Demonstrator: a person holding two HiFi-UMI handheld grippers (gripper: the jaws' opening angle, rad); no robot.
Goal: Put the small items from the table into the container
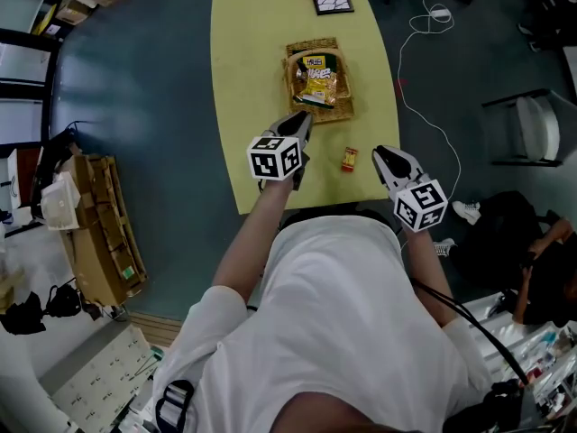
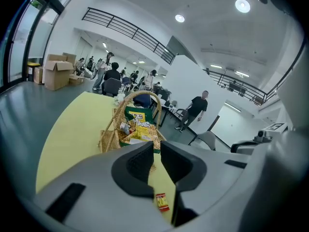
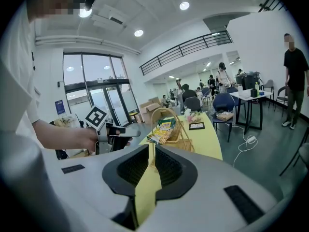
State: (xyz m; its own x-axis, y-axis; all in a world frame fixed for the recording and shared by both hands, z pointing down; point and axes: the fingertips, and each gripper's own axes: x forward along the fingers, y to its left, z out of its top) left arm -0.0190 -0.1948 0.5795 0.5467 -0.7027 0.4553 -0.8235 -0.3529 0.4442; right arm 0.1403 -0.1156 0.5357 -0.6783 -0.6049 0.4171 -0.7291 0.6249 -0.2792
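My left gripper [image 1: 304, 118] and right gripper [image 1: 380, 155] hover nearly closed and empty, flanking the small red packet [image 1: 349, 159], likely light, crinkly, best pinched across its narrow width.

The table [image 1: 243, 106] is pale yellow, the basket [image 1: 294, 61] tan wicker — the packet [image 1: 349, 159] red and yellow.

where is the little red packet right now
In the head view the little red packet lies on the yellow table, just on the person's side of the wicker basket, between the left gripper and the right gripper, nearer the right.
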